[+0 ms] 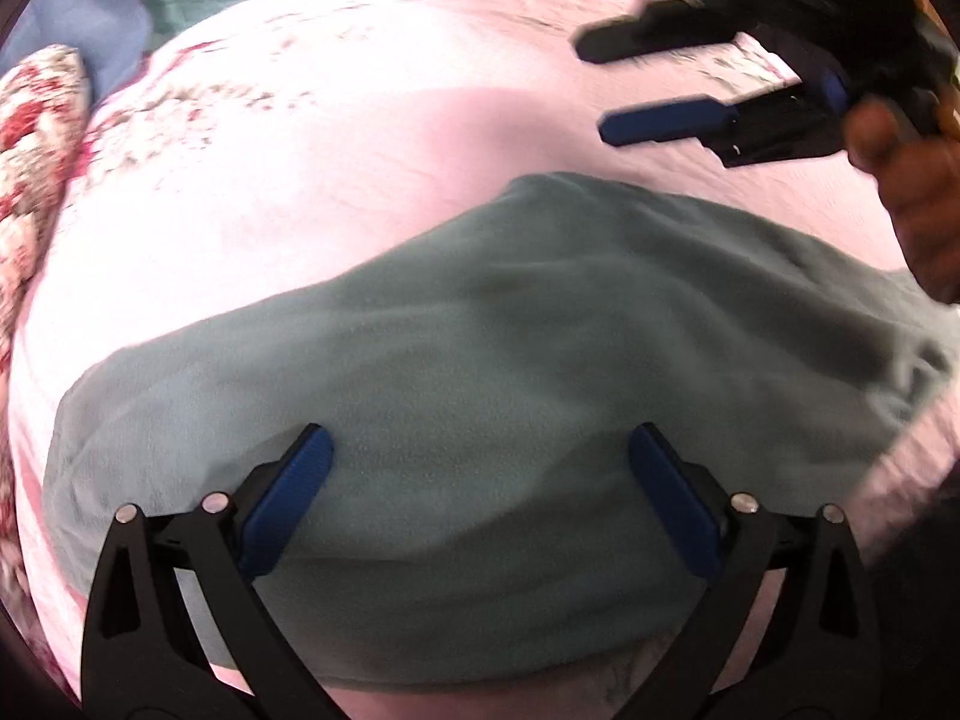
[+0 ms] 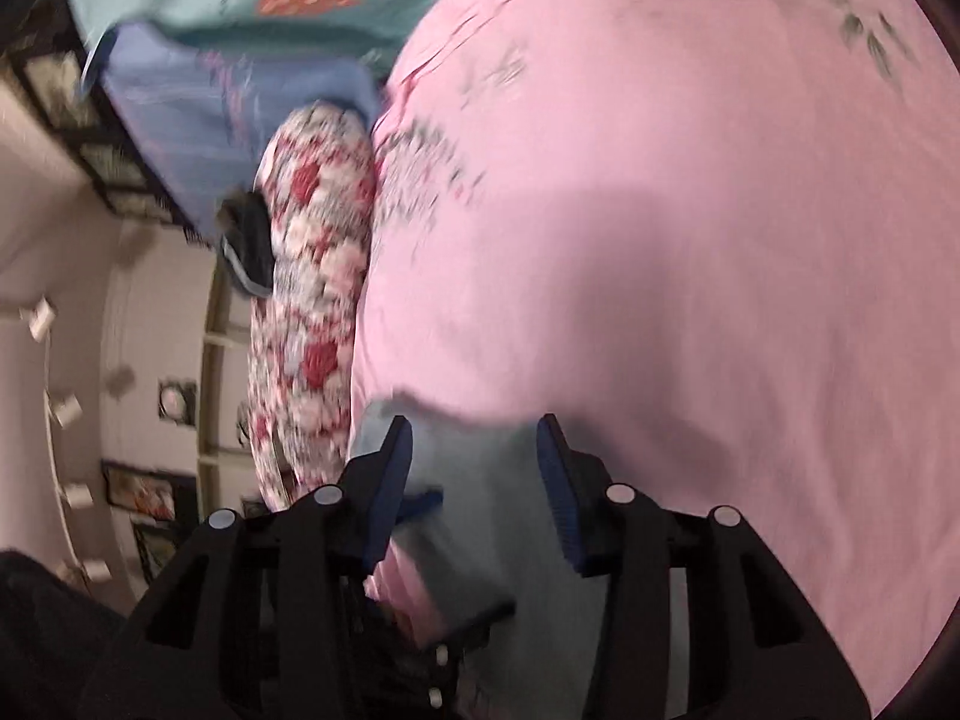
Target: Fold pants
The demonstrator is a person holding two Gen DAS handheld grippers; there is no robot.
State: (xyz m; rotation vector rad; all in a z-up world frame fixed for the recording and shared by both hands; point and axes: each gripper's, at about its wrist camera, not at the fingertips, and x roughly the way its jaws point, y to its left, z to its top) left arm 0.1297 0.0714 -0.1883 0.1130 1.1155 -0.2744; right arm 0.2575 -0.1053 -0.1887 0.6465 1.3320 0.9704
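Grey-green pants (image 1: 468, 372) lie spread on the pink bedsheet (image 1: 270, 180), a floral pillow (image 2: 312, 324) along the bed's edge and a pale wall (image 2: 90, 276) beyond. Left gripper (image 1: 480, 498) hovers over them, jaws wide apart. Right gripper (image 2: 474, 480) jaws apart too, clear of the cloth.
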